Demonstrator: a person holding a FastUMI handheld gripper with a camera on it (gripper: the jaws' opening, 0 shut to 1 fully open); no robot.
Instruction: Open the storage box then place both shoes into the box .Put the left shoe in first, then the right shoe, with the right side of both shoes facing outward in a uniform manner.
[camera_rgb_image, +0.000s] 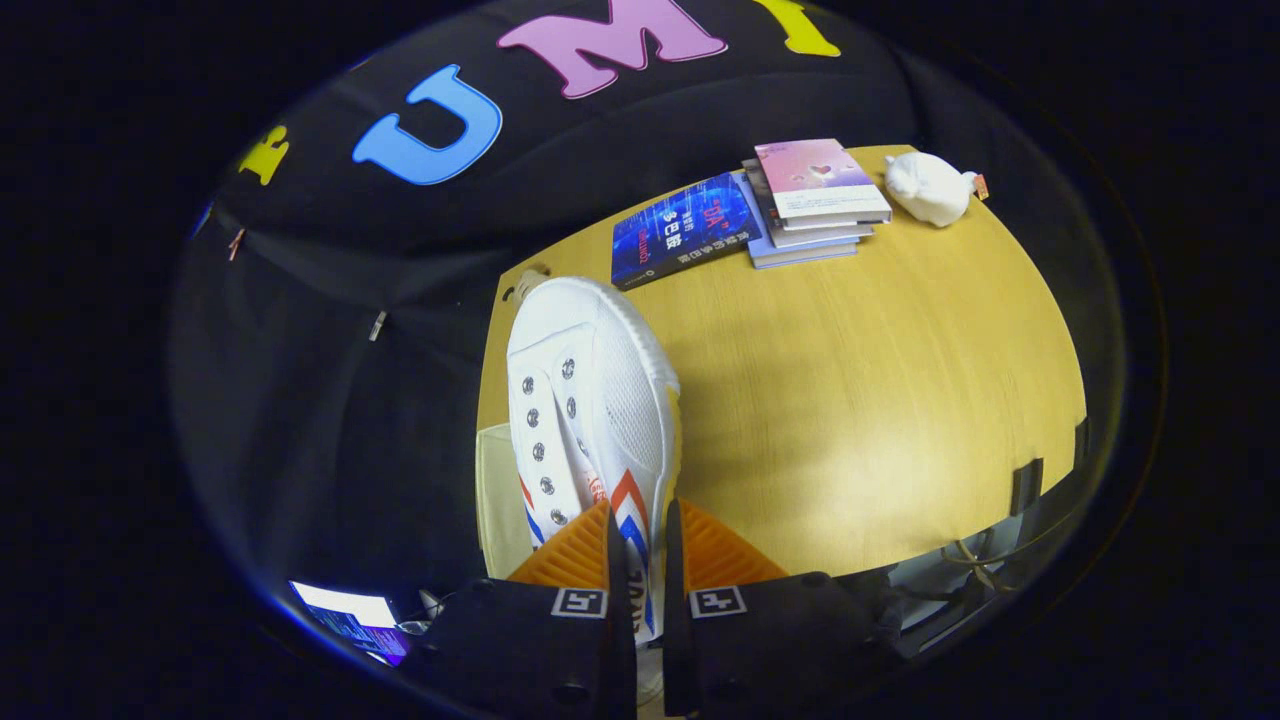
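Gripper view. The gripper (640, 545) has its two fingers (570, 560) drawn close together, pinching the side wall of a white canvas shoe (590, 400) between them — one finger lies against the inner face near the eyelets, the other against the outer face bearing red and blue chevron stripes. The shoe extends forward from the fingers with its rounded toe pointing away, toward the far side of a wooden table (850, 400). A row of metal eyelets runs along the open lacing flap; the mesh-like upper faces the bare part of the tabletop. The shoe appears lifted, or tilted on its side, over the table's near left corner; whether its sole touches the surface cannot be told.

Just beside the shoe's heel end, at the table's edge, a pale flat panel (500, 500) shows partly behind the shoe — its identity is unclear.

Beyond the shoe, at the far side of the table, lies a dark blue book (680, 240). Touching it on the right is a stack of books (815, 205) topped by a pink cover. Just past the stack rests a small white figurine (930, 187). Near the finger base, below the table edge, a lit screen (350, 615) glows.
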